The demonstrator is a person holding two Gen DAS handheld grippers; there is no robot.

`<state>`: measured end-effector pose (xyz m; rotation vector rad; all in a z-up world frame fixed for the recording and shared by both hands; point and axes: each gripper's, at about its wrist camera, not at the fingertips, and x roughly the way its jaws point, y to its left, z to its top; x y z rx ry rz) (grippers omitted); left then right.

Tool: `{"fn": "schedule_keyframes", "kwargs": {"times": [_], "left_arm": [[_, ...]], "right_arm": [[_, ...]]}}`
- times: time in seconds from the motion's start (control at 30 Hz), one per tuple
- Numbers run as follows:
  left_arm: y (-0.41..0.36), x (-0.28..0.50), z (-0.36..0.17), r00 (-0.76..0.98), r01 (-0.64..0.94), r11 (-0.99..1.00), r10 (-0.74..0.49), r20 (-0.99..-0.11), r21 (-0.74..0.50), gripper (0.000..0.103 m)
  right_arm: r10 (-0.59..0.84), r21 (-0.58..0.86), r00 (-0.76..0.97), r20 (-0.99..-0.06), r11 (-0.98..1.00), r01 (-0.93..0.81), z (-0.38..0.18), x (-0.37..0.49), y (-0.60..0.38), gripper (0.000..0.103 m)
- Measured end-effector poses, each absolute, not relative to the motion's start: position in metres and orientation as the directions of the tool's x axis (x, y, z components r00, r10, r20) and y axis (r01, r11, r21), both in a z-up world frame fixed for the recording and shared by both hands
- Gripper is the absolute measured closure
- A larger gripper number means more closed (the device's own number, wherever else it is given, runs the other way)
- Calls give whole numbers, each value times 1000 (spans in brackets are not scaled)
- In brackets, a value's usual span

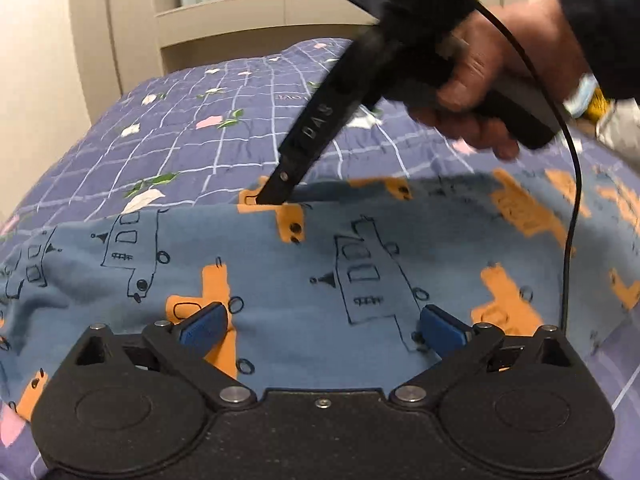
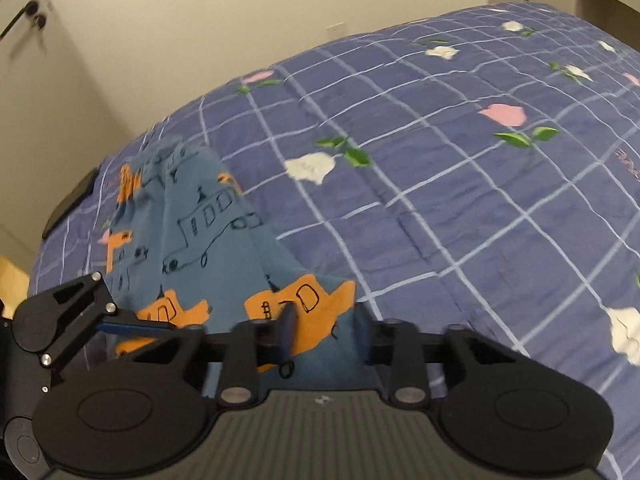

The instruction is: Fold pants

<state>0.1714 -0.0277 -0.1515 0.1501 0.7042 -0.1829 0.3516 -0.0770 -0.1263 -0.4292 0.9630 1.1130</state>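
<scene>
The pants [image 1: 280, 272] are blue with orange and outlined vehicle prints and lie spread on the bed. My left gripper [image 1: 324, 326] is open, its blue pads [image 1: 202, 326] wide apart just over the near part of the cloth. My right gripper shows in the left wrist view [image 1: 268, 196] coming down from the upper right, its tip at the far folded edge of the pants. In the right wrist view my right gripper [image 2: 326, 330] has its blue pads [image 2: 286, 332] apart with a raised fold of the pants [image 2: 208, 232] between them. The left gripper's finger [image 2: 132, 326] lies at the left.
The bed is covered by a purple quilt [image 2: 460, 200] with a white grid and flower prints. A pale headboard or shelf [image 1: 248, 20] stands behind it. A cream wall [image 2: 200, 40] and a door handle [image 2: 28, 12] lie beyond. A black cable [image 1: 572, 216] hangs from the right gripper.
</scene>
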Motion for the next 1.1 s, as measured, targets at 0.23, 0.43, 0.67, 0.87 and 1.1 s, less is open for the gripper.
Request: {"fn": "schedule_keyframes", "kwargs": {"times": [0.23,0.43,0.67,0.87,1.1], "left_arm": [[-22,172,-156,720,222,974,-141,-680,34,1],[-22,173,-157,724,226,973,-140,-676,40,0],[-22,174,-155,722,225,974,-144,-677,33,0],[-24,175,-156,721,226,973,-138,-679,42,0],[-26,177,-155,718,220,975,-131,-683,44,0]], "right_arm": [[602,160,158,-782,440,-883,-115,357,-87,98],[539,86,264,-800,538,-839,-122,370,-76,103],[631,176,167,-757,444,-879,-98,333,-83,58],[539,180,159,-827,523,-833,-128,329,-119,67],[558,213,266,-786,649,-730,-111,307,-173,49]]}}
